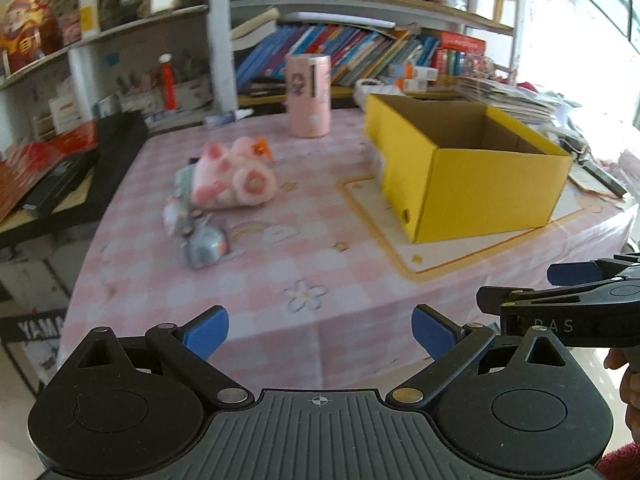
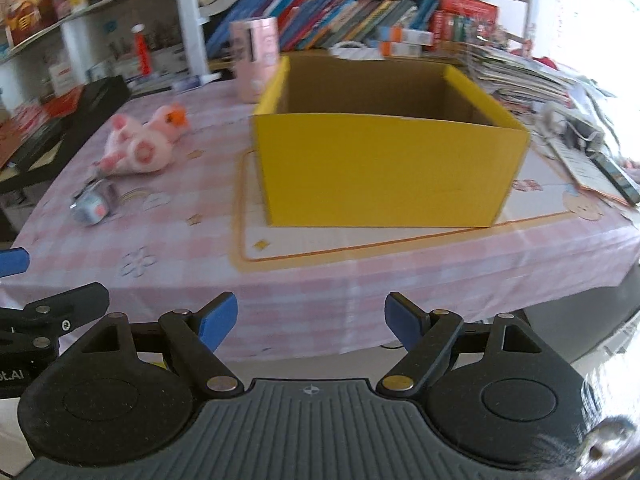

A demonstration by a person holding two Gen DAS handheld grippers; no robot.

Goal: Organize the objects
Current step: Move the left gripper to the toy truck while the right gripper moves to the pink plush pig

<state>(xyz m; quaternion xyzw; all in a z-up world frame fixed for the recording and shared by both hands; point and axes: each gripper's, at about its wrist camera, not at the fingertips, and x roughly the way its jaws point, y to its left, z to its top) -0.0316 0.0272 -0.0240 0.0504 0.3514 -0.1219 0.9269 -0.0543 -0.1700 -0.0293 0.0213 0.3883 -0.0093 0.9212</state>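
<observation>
Desk (image 1: 248, 280) under a pink checked cloth, with an open yellow cardboard box (image 2: 384, 176) on the right side, apparently empty. Pink plush toy (image 1: 232, 178) lying left of the box, well apart from it; small grey-blue toy (image 1: 206, 246) just in front of the plush. Left gripper (image 1: 320, 334) and right gripper (image 2: 311, 324) at the near edge, fingers spread, holding nothing. Probably best: left first to the plush, low and centred over its body, then over the box rim.
</observation>
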